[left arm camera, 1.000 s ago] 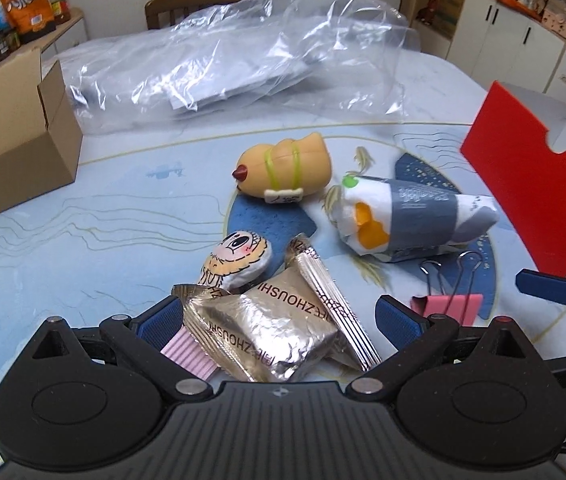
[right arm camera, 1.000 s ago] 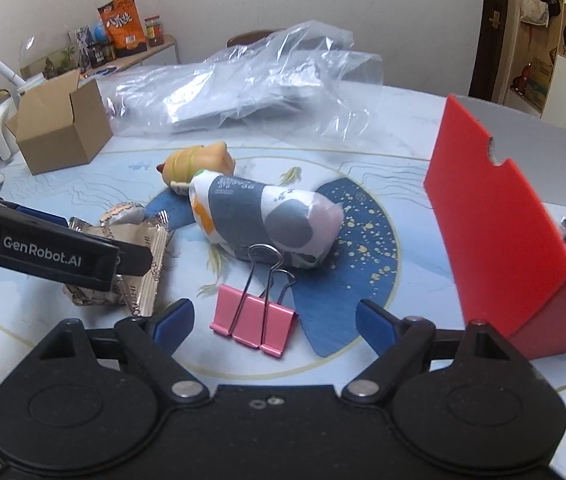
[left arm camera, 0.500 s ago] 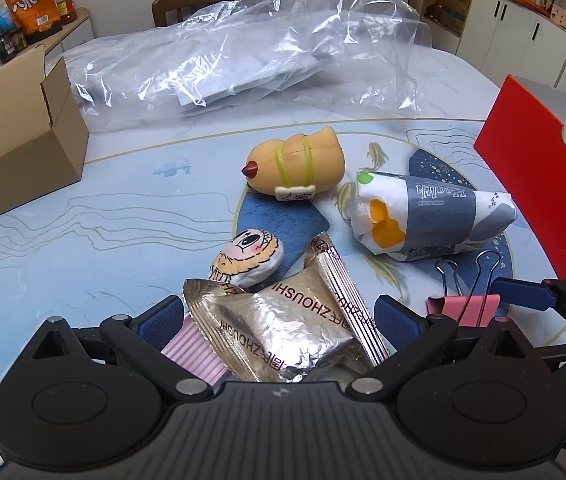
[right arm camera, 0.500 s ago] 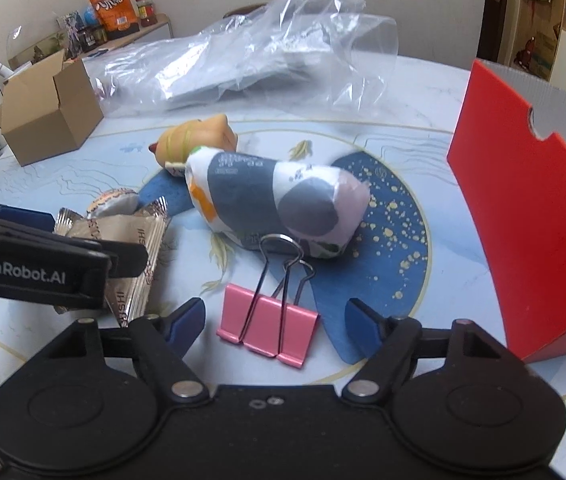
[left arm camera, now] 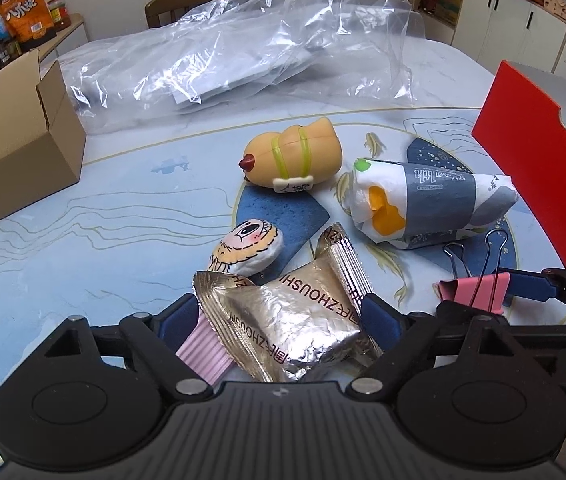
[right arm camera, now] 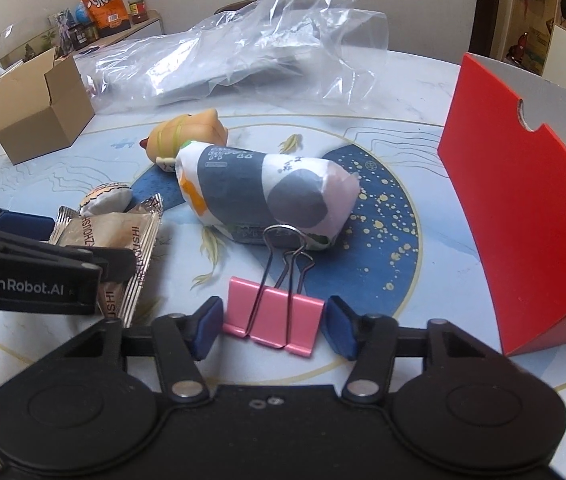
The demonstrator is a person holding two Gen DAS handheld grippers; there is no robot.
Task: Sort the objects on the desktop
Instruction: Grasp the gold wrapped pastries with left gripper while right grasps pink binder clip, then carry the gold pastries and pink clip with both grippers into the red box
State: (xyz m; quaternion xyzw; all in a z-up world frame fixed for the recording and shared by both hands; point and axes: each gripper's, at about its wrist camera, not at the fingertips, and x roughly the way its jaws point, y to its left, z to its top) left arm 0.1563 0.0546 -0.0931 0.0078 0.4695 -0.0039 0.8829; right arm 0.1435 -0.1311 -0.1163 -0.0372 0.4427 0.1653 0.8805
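Binder clip (right arm camera: 273, 318): pink steel, wire handles pointing away from you, lying flat on the desk (right arm camera: 403, 92) between your right gripper (right arm camera: 273, 326) jaws, which stand narrow and just beside its ends.
Foil packet (left arm camera: 299, 320): crinkled, soft, long axis across your left gripper (left arm camera: 279, 318), jaws flanking it, half-closed.

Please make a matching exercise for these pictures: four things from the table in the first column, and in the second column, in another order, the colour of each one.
Things:
1. binder clip
2. cardboard box
3. snack packet
4. folder stand

Colours:
A. red
B. silver
C. pink
D. brown

Pairs: 1-C, 2-D, 3-B, 4-A
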